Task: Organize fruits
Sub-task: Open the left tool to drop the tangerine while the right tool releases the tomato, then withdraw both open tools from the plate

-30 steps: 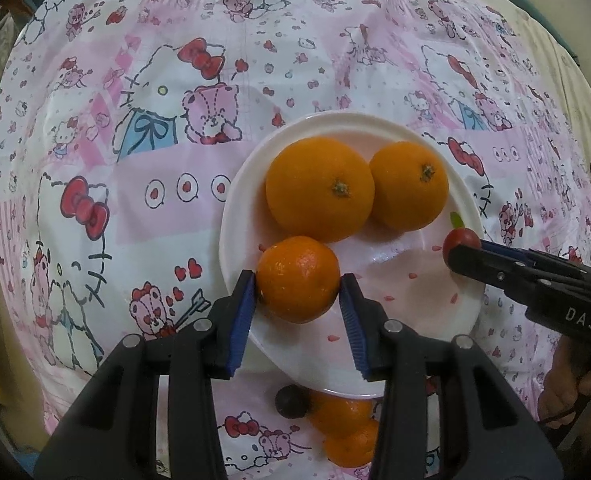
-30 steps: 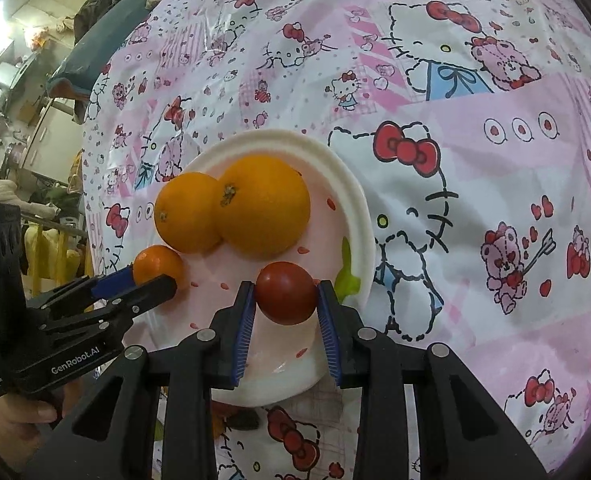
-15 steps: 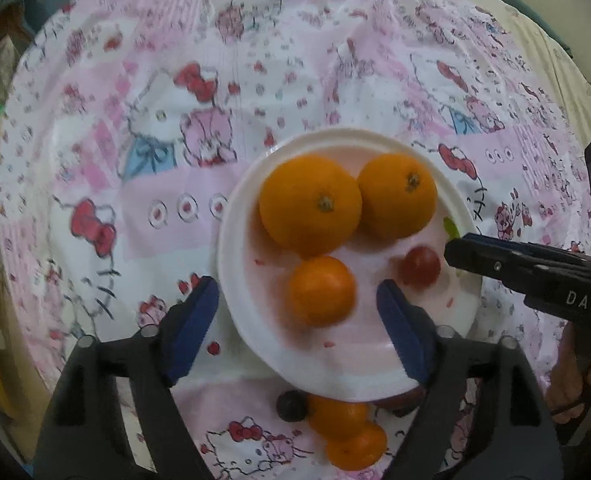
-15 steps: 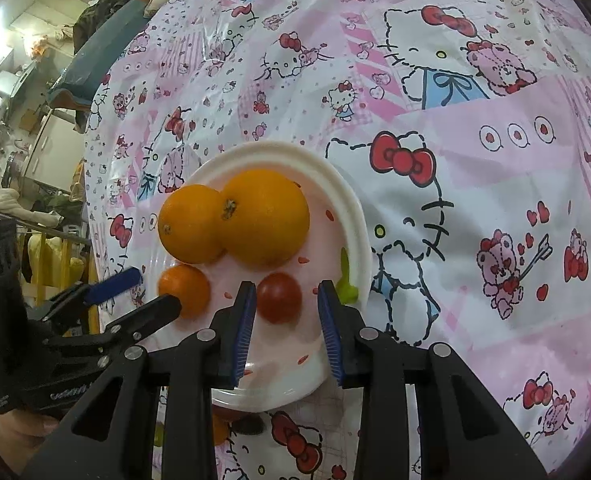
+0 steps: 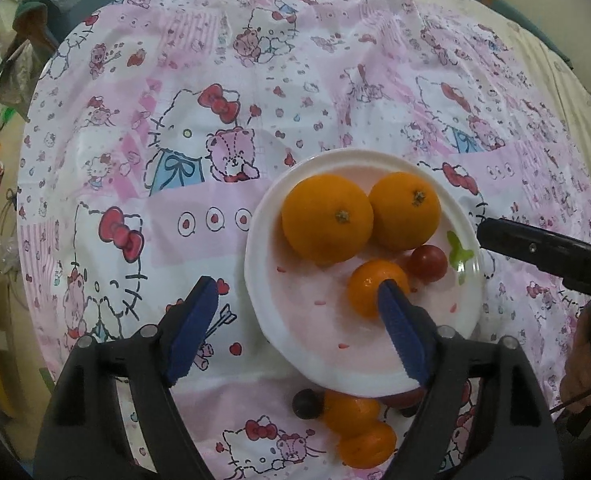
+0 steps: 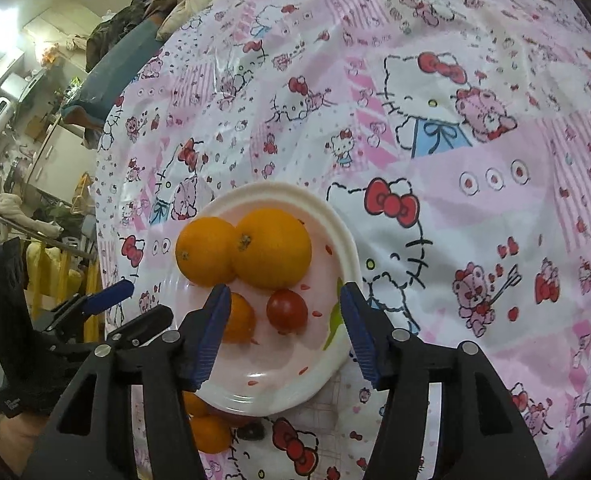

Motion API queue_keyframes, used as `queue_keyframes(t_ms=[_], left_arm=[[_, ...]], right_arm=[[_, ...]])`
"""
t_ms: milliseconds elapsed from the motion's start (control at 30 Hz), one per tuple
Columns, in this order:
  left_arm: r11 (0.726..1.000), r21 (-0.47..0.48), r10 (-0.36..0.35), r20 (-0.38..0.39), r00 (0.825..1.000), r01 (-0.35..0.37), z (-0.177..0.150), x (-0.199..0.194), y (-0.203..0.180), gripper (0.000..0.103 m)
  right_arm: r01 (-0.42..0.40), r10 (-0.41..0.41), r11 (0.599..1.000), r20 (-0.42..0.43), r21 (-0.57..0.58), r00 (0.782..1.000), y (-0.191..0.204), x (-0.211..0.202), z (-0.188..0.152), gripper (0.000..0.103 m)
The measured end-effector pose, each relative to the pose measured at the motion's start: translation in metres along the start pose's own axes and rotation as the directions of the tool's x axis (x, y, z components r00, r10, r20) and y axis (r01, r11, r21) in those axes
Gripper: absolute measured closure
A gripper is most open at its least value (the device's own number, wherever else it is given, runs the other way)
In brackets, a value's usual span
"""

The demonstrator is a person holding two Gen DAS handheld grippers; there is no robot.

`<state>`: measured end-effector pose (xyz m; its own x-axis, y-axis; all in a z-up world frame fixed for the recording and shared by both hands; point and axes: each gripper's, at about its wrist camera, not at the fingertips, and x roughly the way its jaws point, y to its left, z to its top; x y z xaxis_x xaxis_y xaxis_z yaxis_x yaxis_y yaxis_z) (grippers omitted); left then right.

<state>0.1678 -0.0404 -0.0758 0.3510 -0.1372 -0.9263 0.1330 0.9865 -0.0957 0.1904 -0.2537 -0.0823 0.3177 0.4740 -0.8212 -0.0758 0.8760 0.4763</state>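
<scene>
A white plate (image 5: 255, 240) holds two big oranges (image 5: 327, 218) (image 5: 405, 210), a small mandarin (image 5: 369, 292) and a red tomato (image 5: 427, 264). My left gripper (image 5: 297, 286) stands open over the plate's left half with nothing between its pads; its right fingertip overlaps the mandarin. In the right wrist view the same plate (image 6: 347, 240) carries the tomato (image 6: 287, 310) and the mandarin (image 6: 239, 318). My right gripper (image 6: 285, 292) is open and its jaws are opening; the tomato lies loose between them, untouched.
Loose mandarins (image 5: 351, 412) (image 5: 367, 444), a dark round fruit (image 5: 305, 404) and a red one (image 5: 403, 398) lie on the pink cartoon tablecloth (image 5: 175, 160) just in front of the plate. A hand (image 5: 583, 360) holds the right gripper. Household clutter (image 6: 23, 120) stands beyond the table's left edge.
The left jaws opened and let the small mandarin go onto the plate. The right jaws then opened off the tomato, which now rests on the plate. Both grippers drew back a little.
</scene>
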Motion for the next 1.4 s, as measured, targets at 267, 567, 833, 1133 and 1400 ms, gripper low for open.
queue_keyframes(t_ms=[267, 567, 833, 1133, 1400], left_arm=[[1.000, -0.014, 0.016, 0.073, 0.997, -0.015, -0.001, -0.025, 0.002, 0.024], [0.998, -0.026, 0.053, 0.135, 0.989, -0.050, -0.011, -0.052, 0.008, 0.024], [0.993, -0.069, 0.106, 0.126, 0.986, -0.098, -0.032, -0.071, 0.023, 0.024], [0.984, -0.155, 0.098, 0.081, 0.992, -0.085, -0.057, -0.078, 0.041, 0.024], [0.976, -0.210, 0.050, -0.022, 0.999, -0.054, -0.064, -0.051, 0.046, 0.025]], right_arm=[[-0.010, 0.011, 1.000, 0.062, -0.009, 0.998, 0.007, -0.023, -0.003, 0.041], [-0.043, 0.045, 0.999, 0.121, -0.019, 0.992, 0.017, -0.059, -0.021, 0.040], [-0.037, 0.034, 0.999, 0.141, 0.021, 0.989, 0.008, -0.081, -0.054, 0.039], [-0.041, 0.034, 0.998, 0.131, 0.055, 0.991, 0.007, -0.083, -0.079, 0.039], [-0.009, 0.000, 0.995, 0.084, 0.102, 0.996, -0.006, -0.065, -0.082, 0.039]])
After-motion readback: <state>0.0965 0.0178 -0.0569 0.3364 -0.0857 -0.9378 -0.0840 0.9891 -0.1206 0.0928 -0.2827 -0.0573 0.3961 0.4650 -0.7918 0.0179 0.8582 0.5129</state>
